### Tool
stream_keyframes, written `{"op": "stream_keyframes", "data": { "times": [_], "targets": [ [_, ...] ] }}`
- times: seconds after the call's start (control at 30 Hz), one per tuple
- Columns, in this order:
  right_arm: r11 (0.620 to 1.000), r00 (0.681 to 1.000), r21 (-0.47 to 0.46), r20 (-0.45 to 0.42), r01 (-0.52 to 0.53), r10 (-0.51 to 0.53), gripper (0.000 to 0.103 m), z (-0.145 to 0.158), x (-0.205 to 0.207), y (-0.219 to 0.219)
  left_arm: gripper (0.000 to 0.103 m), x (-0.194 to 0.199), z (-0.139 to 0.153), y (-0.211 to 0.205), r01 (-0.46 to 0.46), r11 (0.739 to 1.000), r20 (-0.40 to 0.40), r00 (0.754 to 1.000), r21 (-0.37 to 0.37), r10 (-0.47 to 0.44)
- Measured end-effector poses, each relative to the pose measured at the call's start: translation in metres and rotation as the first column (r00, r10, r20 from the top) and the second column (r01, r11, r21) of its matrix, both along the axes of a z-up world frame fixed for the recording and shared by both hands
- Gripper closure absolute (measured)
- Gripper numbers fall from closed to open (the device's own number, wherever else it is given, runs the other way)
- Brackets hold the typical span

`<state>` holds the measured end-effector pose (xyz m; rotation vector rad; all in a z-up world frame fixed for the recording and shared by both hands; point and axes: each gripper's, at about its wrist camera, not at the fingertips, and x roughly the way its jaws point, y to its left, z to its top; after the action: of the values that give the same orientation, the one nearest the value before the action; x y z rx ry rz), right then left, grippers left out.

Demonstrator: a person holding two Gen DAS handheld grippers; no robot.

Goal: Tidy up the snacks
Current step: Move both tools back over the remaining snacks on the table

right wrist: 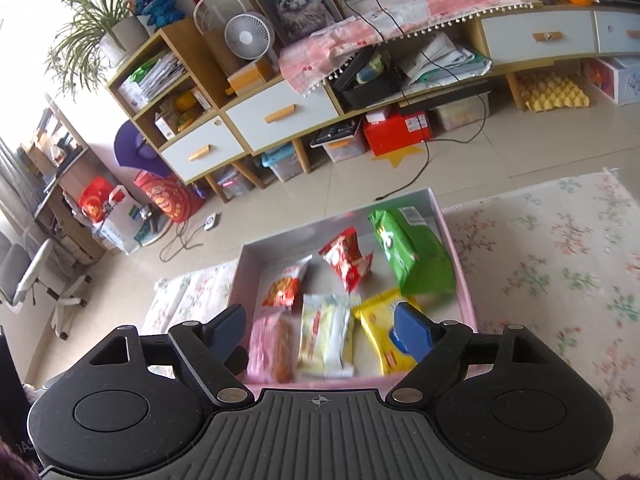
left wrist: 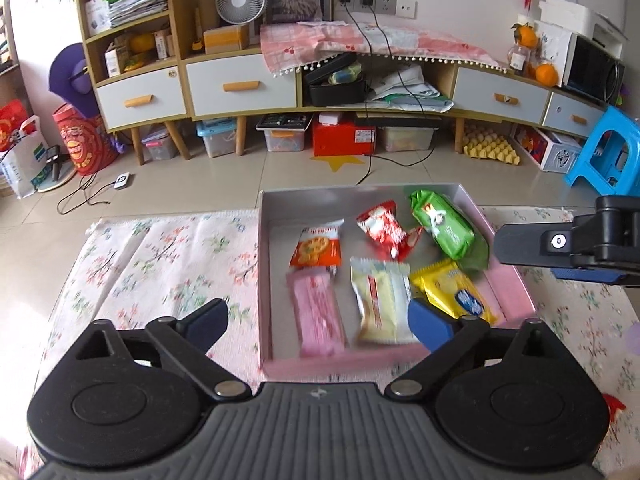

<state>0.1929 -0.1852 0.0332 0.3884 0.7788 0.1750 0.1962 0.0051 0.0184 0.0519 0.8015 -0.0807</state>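
My left claw [left wrist: 318, 322] is spread wide and holds nothing; my right claw [right wrist: 320, 330] is just as wide and just as bare. Both hover over the near edge of the shallow pink cardboard box [left wrist: 516, 280] on the floral cloth [left wrist: 160, 256]. Between my left fingers lie the pink wrapped bar [left wrist: 318, 320] and the cream packet [left wrist: 380, 304]; the yellow packet [left wrist: 456, 294] sits by my right-hand pad. Beyond them are the orange cracker packet [left wrist: 318, 248], red-and-white packet [left wrist: 386, 232] and green packet [left wrist: 448, 228].
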Motion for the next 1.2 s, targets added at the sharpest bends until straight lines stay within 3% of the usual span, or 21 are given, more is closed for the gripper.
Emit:
{"op": "stream_keyframes", "data": {
  "times": [0.23,0.5,0.8,0.93,1.0,1.1,1.2],
  "targets": [
    [0.996,1.0,-0.091,-0.02,-0.001,-0.001,0.014,0.01,-0.035,0.002,0.0,-0.024,0.003,0.003,-0.047,0.999,-0.049,0.998,0.025,0.048],
    [0.985,0.992,-0.171,-0.118,0.034,-0.055,0.013,0.002,-0.069,0.001,0.001,-0.063,-0.004,0.004,-0.094,0.995,-0.151,0.985,-0.036,0.088],
    [0.989,0.978,-0.135,-0.186,0.067,-0.092,0.013,-0.031,-0.101,-0.015,0.001,-0.091,-0.034,0.002,-0.194,0.975,-0.247,0.955,-0.105,0.163],
    [0.983,0.949,-0.146,-0.277,0.116,-0.153,0.013,-0.051,-0.102,-0.027,0.001,-0.101,-0.053,0.006,-0.26,0.945,-0.351,0.919,-0.199,0.179],
    [0.983,0.936,-0.106,-0.306,0.148,-0.174,0.013,-0.059,-0.1,-0.035,0.003,-0.102,-0.061,0.006,-0.29,0.928,-0.392,0.902,-0.233,0.184],
    [0.979,0.911,-0.048,-0.361,0.197,-0.2,0.013,-0.071,-0.098,-0.045,0.008,-0.106,-0.071,0.0,-0.322,0.927,-0.406,0.886,-0.195,0.222],
    [0.973,0.893,-0.045,-0.391,0.226,-0.225,0.013,-0.078,-0.098,-0.046,0.014,-0.108,-0.075,-0.003,-0.333,0.929,-0.402,0.882,-0.161,0.247]
  ]
}}
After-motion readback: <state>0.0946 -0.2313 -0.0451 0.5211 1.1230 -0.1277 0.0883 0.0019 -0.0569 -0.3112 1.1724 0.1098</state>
